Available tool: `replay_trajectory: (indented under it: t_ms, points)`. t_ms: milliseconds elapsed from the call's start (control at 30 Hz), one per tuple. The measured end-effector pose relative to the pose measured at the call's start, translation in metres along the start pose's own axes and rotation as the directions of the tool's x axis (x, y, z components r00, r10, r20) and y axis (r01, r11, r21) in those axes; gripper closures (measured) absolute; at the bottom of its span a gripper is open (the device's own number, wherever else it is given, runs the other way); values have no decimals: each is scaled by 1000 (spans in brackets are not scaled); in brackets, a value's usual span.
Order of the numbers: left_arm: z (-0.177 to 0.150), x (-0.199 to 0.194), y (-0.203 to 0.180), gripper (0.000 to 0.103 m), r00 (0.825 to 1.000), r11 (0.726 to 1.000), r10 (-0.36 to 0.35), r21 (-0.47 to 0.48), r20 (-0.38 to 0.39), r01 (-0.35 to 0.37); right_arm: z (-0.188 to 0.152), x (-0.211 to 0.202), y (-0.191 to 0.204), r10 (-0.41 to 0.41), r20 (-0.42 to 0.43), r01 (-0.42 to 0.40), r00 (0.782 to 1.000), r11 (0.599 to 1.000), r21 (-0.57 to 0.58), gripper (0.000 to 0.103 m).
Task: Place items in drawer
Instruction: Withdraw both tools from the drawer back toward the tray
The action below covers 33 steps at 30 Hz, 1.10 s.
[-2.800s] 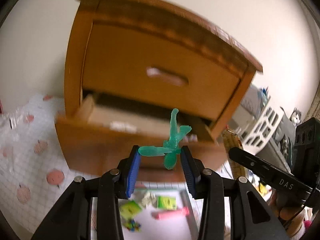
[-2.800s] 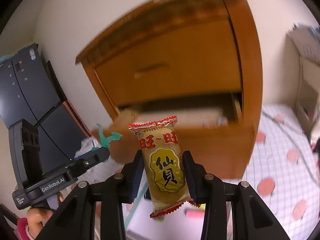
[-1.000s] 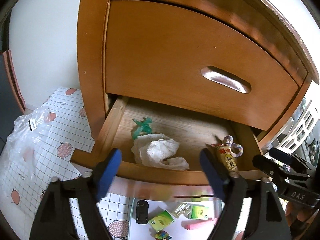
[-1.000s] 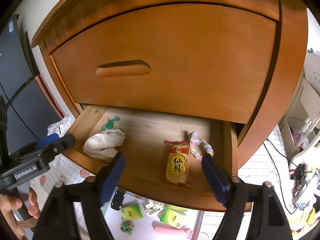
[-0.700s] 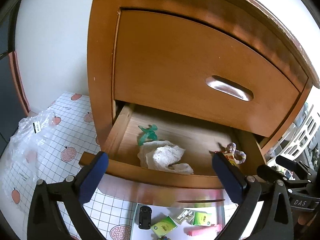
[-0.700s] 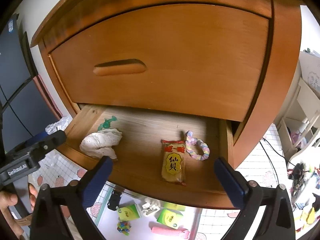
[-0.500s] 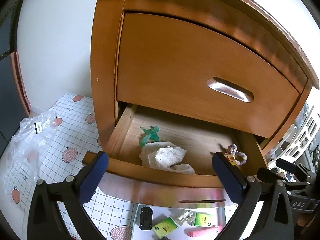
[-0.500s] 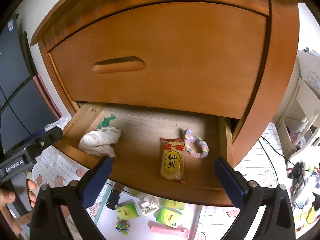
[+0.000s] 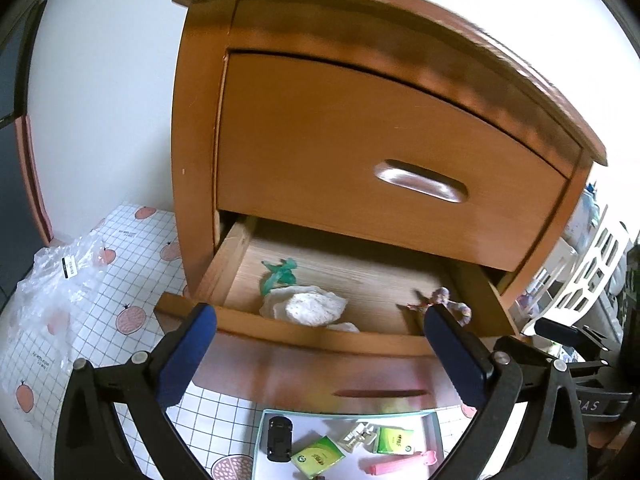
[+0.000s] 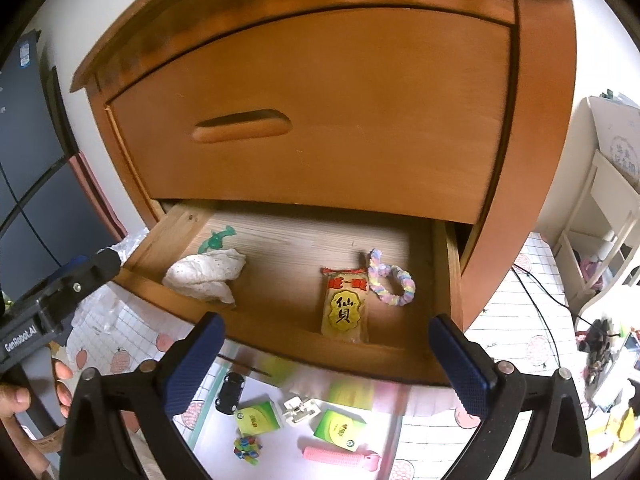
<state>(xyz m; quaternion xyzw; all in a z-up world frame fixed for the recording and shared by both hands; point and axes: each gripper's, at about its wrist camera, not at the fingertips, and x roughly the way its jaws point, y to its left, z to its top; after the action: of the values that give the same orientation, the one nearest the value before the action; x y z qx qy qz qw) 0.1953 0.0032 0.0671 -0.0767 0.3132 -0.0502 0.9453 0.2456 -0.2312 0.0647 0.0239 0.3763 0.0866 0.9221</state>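
Both the left gripper [image 9: 320, 344] and right gripper [image 10: 326, 354], jaws wide apart and empty, face the open drawer [image 10: 280, 332]; small packets [image 10: 258, 416] lie below it.

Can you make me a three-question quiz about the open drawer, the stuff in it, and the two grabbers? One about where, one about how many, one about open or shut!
1. Where does the snack packet lie?
A. In the drawer, beside the pastel ring
B. On the floor tray
C. In a gripper

2. How many things lie in the drawer?
A. Two
B. Four
C. Six

3. How are the left gripper and right gripper?
A. Both shut
B. One shut
C. Both open, empty

Answers: 1 A, the packet touches the ring on the drawer floor. 2 B: green toy, white cloth, packet, ring. 3 C, their blue pads stand wide apart.
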Motion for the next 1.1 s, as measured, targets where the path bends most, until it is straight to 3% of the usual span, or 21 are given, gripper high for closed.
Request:
replay_trajectory:
  t_ms: [467,867,1100]
  points:
    - [-81,-30,-7,0,997,997,-77,11,0,77,-80,-34,1,52,70,-55,996,997,52,0]
    - [-160,12,-3,0,988,998,-60,-3,-140,61,-165,30,-24,41,-119,-20,992,985,173,0]
    - [-191,33,1,0,981,999,-44,8,-189,46,-192,54,-32,61,-150,-27,987,977,213,0]
